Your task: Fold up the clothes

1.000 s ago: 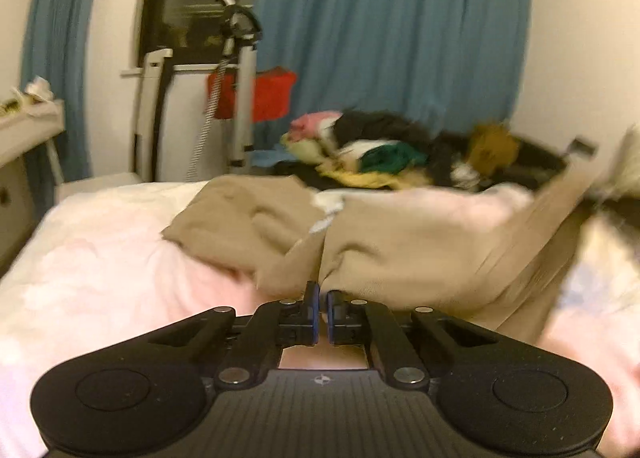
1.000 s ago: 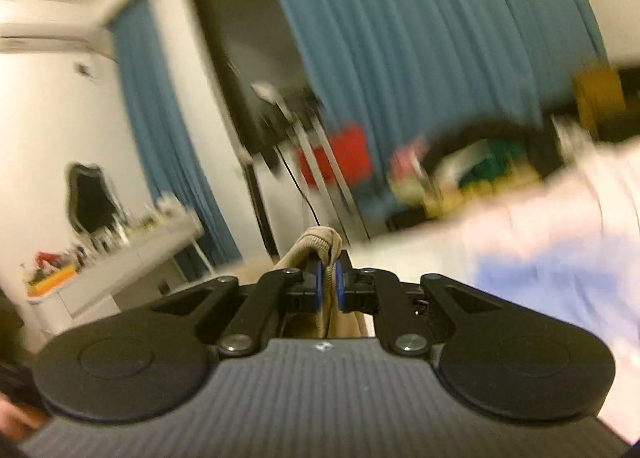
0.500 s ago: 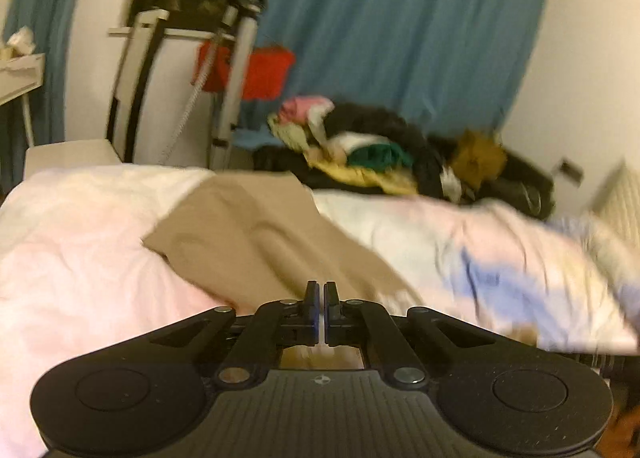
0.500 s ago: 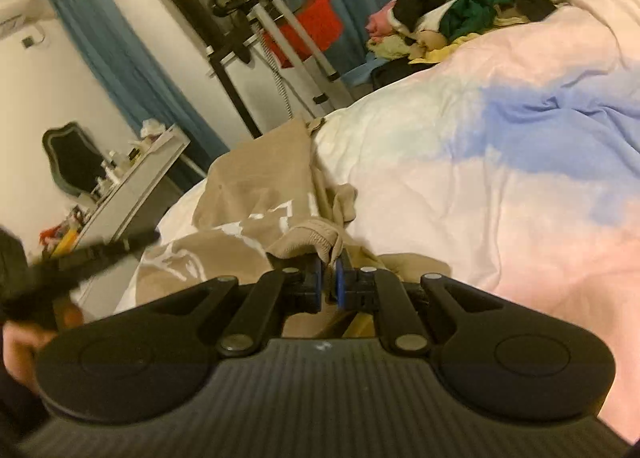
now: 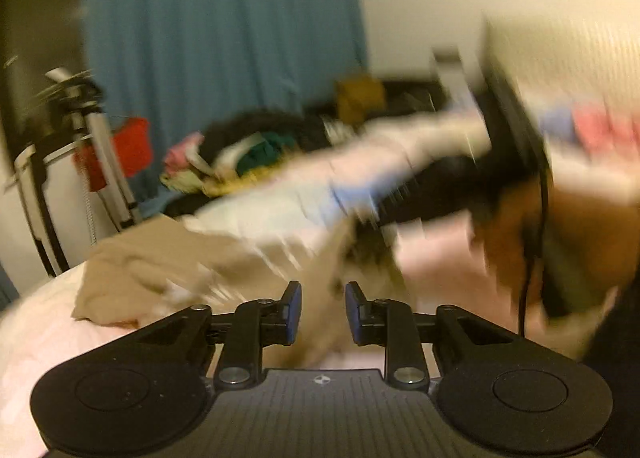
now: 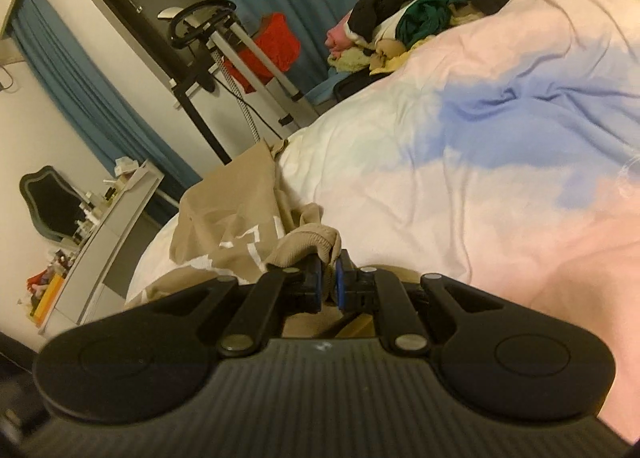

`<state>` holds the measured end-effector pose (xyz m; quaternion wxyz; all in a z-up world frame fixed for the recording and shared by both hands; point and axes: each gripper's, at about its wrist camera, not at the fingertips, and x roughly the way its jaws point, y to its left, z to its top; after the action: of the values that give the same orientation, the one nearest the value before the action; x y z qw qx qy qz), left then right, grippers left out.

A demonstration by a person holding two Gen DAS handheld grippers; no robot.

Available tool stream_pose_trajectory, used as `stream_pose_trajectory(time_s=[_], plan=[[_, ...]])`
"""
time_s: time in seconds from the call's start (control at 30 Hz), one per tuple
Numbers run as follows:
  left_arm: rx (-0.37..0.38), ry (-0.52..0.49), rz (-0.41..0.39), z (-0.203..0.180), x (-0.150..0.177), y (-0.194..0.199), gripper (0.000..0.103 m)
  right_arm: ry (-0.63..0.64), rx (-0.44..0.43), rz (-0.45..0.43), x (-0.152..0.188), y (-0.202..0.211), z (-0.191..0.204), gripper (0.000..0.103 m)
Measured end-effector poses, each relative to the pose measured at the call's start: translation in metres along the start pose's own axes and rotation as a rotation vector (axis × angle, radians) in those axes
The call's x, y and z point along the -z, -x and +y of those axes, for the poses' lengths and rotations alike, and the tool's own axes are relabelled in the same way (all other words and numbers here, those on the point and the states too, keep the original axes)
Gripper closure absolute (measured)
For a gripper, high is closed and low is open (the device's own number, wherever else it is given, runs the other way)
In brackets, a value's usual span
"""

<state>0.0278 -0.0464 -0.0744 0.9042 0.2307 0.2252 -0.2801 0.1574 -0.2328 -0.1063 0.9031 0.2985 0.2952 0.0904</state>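
Half a second ago the left gripper (image 5: 322, 312) was pinched shut; now its jaws stand apart with nothing between them, and its view is smeared by motion. Ahead of it the tan garment (image 5: 168, 270) lies rumpled on the bed (image 5: 32, 334). Meanwhile the right gripper (image 6: 328, 282) clamps a bunched edge of the tan garment (image 6: 236, 214), which spreads across the bed (image 6: 460, 186) near its left edge.
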Motion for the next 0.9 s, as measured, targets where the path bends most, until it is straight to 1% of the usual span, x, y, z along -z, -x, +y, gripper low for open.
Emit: stream_pose_trajectory(time_s=[0.07,0.13,0.2,0.23,0.3,0.33,0.37,0.4,0.43,0.47,0.5,0.53,0.57,0.63,0.67,0.73,0.8,0.87,0.9], plan=[[-0.099,-0.145,0.075,-0.022,0.014,-0.021,0.056,-0.014,0.003,-0.013,-0.001,0.003,-0.002,0.092],[-0.232,-0.314,0.126,-0.039,0.03,-0.038,0.05,-0.03,0.005,-0.023,-0.003,0.005,-0.004,0.092],[-0.356,-0.459,0.135,-0.049,0.046,-0.047,0.042,-0.044,0.004,-0.026,-0.004,0.005,-0.007,0.092],[-0.407,-0.513,0.132,-0.049,0.052,-0.053,0.042,-0.048,0.002,-0.026,-0.004,0.005,-0.008,0.092],[-0.498,-0.539,0.137,-0.042,0.055,-0.06,0.043,-0.046,0.0,-0.025,-0.004,0.004,-0.008,0.092],[-0.545,-0.522,0.136,-0.034,0.054,-0.062,0.043,-0.038,0.005,-0.025,-0.004,0.003,-0.008,0.092],[-0.576,-0.496,0.133,-0.026,0.052,-0.063,0.045,-0.032,0.008,-0.026,-0.004,0.003,-0.008,0.092],[-0.596,-0.467,0.127,-0.018,0.049,-0.063,0.056,-0.028,0.01,-0.026,-0.004,0.002,-0.008,0.092],[-0.608,-0.437,0.121,-0.011,0.046,-0.062,0.064,-0.024,0.012,-0.027,-0.004,0.002,-0.008,0.092],[-0.618,-0.402,0.112,-0.004,0.043,-0.059,0.083,-0.02,0.014,-0.029,-0.004,0.002,-0.008,0.092],[-0.617,-0.354,0.094,0.003,0.038,-0.055,0.087,-0.012,0.017,-0.033,-0.004,0.002,-0.007,0.092],[-0.6,-0.294,0.066,0.01,0.033,-0.047,0.091,-0.002,0.02,-0.036,-0.004,0.003,-0.007,0.092],[-0.584,-0.233,0.034,0.016,0.028,-0.037,0.099,0.01,0.024,-0.039,-0.005,0.003,-0.006,0.092],[-0.553,-0.114,-0.033,0.029,0.016,-0.015,0.101,0.041,0.03,-0.054,-0.005,0.006,-0.003,0.092],[-0.52,-0.052,-0.077,0.035,0.006,-0.001,0.101,0.061,0.029,-0.064,-0.005,0.009,0.0,0.093],[-0.43,0.078,-0.155,0.047,-0.009,0.028,0.101,0.11,0.019,-0.09,-0.005,0.018,0.008,0.093],[-0.308,0.188,-0.211,0.061,-0.018,0.061,0.102,0.162,0.001,-0.12,-0.005,0.034,0.019,0.093],[-0.204,0.288,-0.249,0.078,-0.018,0.089,0.102,0.204,-0.034,-0.148,-0.005,0.057,0.03,0.093],[-0.139,0.345,-0.265,0.089,-0.016,0.1,0.102,0.224,-0.055,-0.161,-0.005,0.068,0.035,0.093]])
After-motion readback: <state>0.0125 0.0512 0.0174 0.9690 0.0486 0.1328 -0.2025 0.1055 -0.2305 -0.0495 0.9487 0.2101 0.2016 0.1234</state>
